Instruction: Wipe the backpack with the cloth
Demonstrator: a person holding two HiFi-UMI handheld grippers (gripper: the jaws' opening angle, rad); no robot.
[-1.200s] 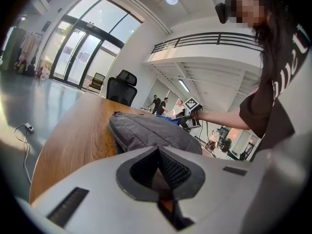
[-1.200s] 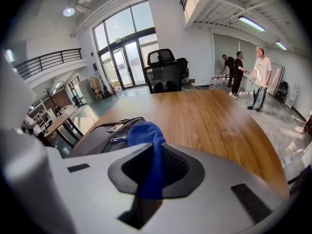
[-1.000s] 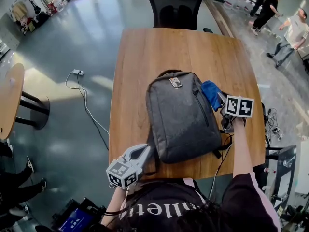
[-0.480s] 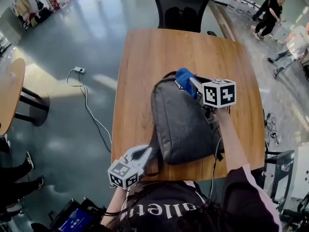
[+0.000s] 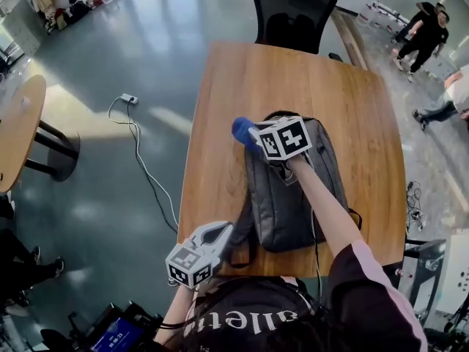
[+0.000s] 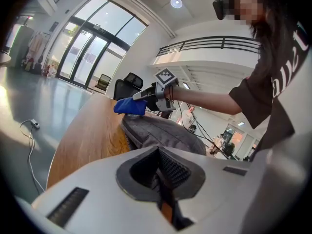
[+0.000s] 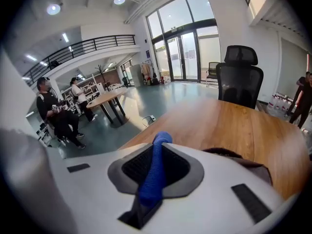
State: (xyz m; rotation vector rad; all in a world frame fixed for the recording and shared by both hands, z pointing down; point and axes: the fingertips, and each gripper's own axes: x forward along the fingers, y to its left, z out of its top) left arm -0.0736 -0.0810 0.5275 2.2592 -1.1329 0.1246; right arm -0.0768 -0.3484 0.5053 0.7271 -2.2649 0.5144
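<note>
A grey backpack (image 5: pixel 289 196) lies flat on the wooden table (image 5: pixel 220 86). My right gripper (image 5: pixel 253 132) is shut on a blue cloth (image 5: pixel 242 129) at the backpack's upper left corner, by its top handle. In the right gripper view the cloth (image 7: pixel 155 172) runs up between the jaws (image 7: pixel 148 189), with the backpack's top (image 7: pixel 243 167) just behind. My left gripper (image 5: pixel 222 230) sits at the backpack's lower left corner, shut, with a dark strap pinched between its jaws (image 6: pixel 163 189). The left gripper view shows the backpack (image 6: pixel 161 133) and the cloth (image 6: pixel 129 106) beyond.
A black office chair (image 5: pixel 293 13) stands at the table's far end. A cable and power strip (image 5: pixel 128 99) lie on the floor to the left, near a round table (image 5: pixel 18 130). People stand at the far right (image 5: pixel 425 28).
My right gripper has swept the blue cloth from the backpack's right side across its top to the upper left corner. The left gripper has stayed put.
</note>
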